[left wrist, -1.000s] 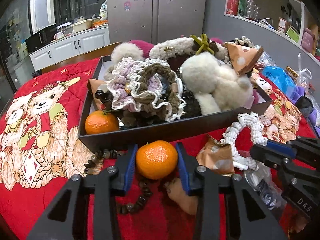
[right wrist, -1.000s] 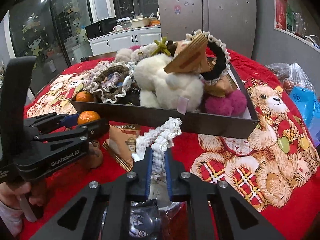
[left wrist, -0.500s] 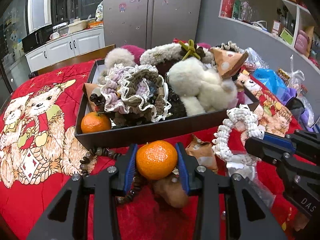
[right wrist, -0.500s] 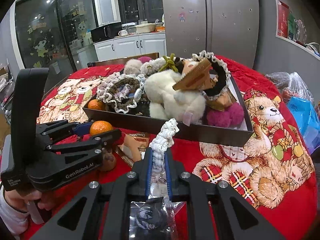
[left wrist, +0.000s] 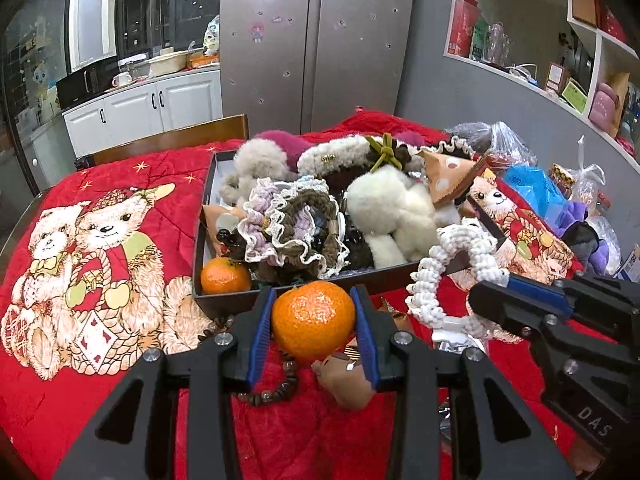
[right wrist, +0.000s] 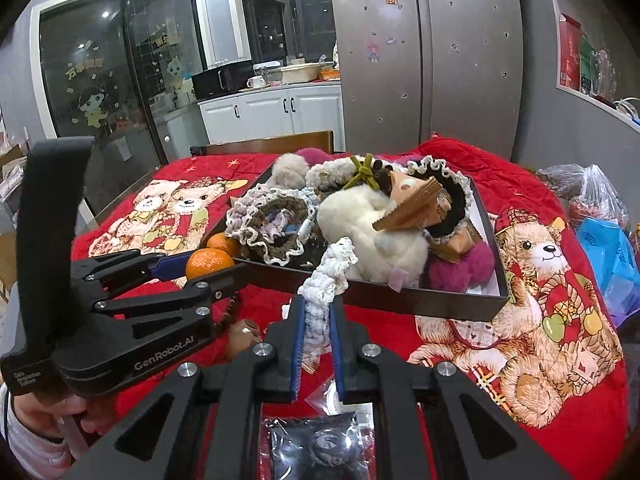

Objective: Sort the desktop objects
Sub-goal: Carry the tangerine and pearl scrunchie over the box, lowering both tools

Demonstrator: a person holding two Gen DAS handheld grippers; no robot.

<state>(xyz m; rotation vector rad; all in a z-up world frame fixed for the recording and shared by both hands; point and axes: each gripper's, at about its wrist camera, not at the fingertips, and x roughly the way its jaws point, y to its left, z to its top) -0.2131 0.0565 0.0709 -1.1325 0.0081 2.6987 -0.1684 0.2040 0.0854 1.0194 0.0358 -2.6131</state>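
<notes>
Just short of the box (left wrist: 224, 300), straight ahead: left gripper (left wrist: 314, 326) clamped on orange (left wrist: 313, 322), right gripper (right wrist: 316, 334) pinching white scrunchie (right wrist: 326, 276).

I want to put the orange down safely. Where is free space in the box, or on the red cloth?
Bare box floor shows only around the orange already in its near-left corner. The red cloth left of the box, over the printed bears, is free. Crowded: the rest of the box, and the cloth in front of it, with beads and packets.
</notes>
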